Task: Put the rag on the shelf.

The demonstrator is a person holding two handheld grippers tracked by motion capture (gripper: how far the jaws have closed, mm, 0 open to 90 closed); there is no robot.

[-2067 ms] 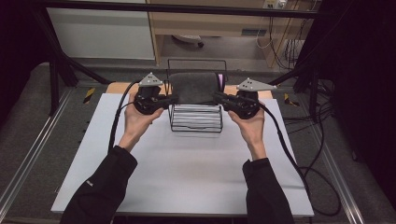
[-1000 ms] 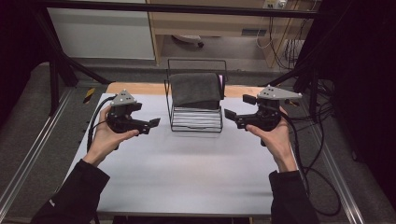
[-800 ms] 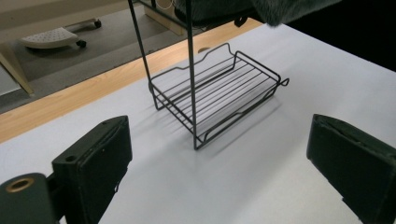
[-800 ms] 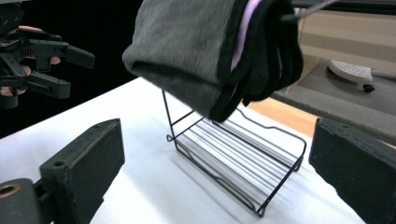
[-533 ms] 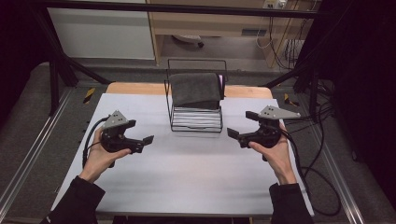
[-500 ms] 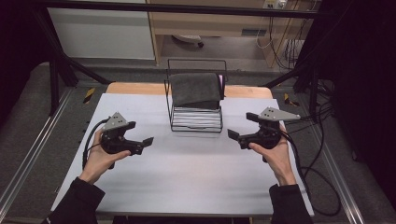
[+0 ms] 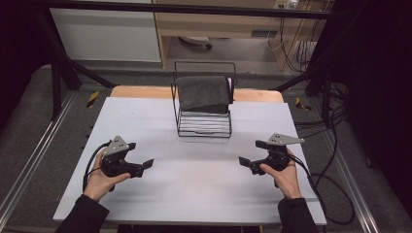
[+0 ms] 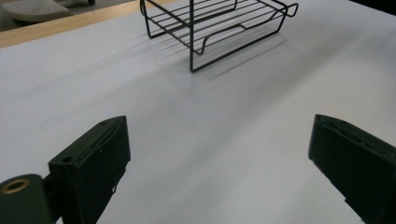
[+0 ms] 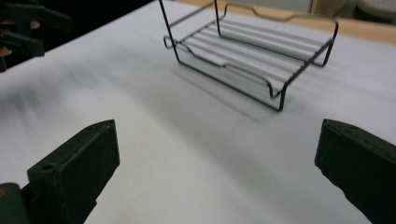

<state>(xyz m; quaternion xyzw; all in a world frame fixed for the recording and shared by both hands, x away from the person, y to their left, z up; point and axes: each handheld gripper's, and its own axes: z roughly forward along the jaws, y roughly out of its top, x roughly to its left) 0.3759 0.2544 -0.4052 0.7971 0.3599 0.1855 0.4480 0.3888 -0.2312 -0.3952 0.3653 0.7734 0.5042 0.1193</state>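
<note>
A black wire rack [image 7: 204, 127] stands at the back middle of the white table [image 7: 204, 194]. A dark grey folded cloth [image 7: 203, 93] lies over its top. My left gripper [image 7: 140, 155] hovers low over the table's left front, open and empty. My right gripper [image 7: 251, 153] is at the right front; its jaws have just been opening and stand wide with nothing between them. In the left gripper view, the left gripper [image 8: 215, 163] faces the rack [image 8: 219, 28] across bare table. The right gripper [image 9: 215, 168] also looks at the rack [image 9: 252, 51], with the left gripper [image 9: 23, 28] far off.
A wooden strip [image 7: 141, 91] runs along the table's far edge behind the rack. Cables [image 7: 325, 184] trail off the right side onto grey floor. Black frame legs [image 7: 58, 73] stand at the back left and right.
Both hands have drawn back from the rack, outward and down toward the near side of the table. The cloth stays on the rack.
</note>
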